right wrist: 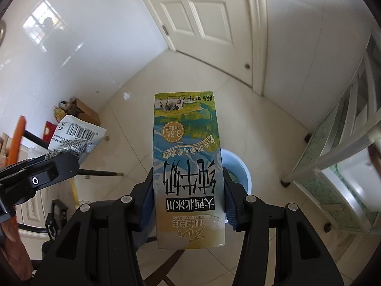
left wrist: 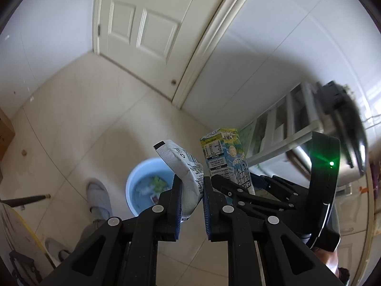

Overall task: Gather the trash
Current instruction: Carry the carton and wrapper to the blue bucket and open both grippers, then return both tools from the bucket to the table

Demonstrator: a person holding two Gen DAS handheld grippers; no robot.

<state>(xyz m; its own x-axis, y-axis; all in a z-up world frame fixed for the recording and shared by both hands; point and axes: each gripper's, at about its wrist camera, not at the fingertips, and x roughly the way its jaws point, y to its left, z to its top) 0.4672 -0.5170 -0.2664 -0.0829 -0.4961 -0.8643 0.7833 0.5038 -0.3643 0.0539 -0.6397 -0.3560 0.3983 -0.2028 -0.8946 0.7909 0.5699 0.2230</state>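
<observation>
My left gripper (left wrist: 191, 186) is shut on a crumpled grey-and-white wrapper (left wrist: 184, 166), held above the floor. Below and behind it stands a pale blue bin (left wrist: 134, 186) with scraps of trash inside. My right gripper (right wrist: 188, 181) is shut on a blue, yellow and white milk carton (right wrist: 187, 162), gripped by its two narrow sides, printing upside down. The carton (left wrist: 225, 157) and the right gripper's black fingers (left wrist: 240, 188) show just right of the wrapper in the left wrist view. The bin (right wrist: 240, 174) is partly hidden behind the carton. The wrapper (right wrist: 76, 135) shows at left in the right wrist view.
A person's grey slipper (left wrist: 98, 197) stands left of the bin. A white panelled door (left wrist: 142, 21) is at the far wall. A glass-topped white table (right wrist: 343, 157) stands at the right. A cardboard box (right wrist: 84, 110) and a black rod (right wrist: 100, 172) lie at the left.
</observation>
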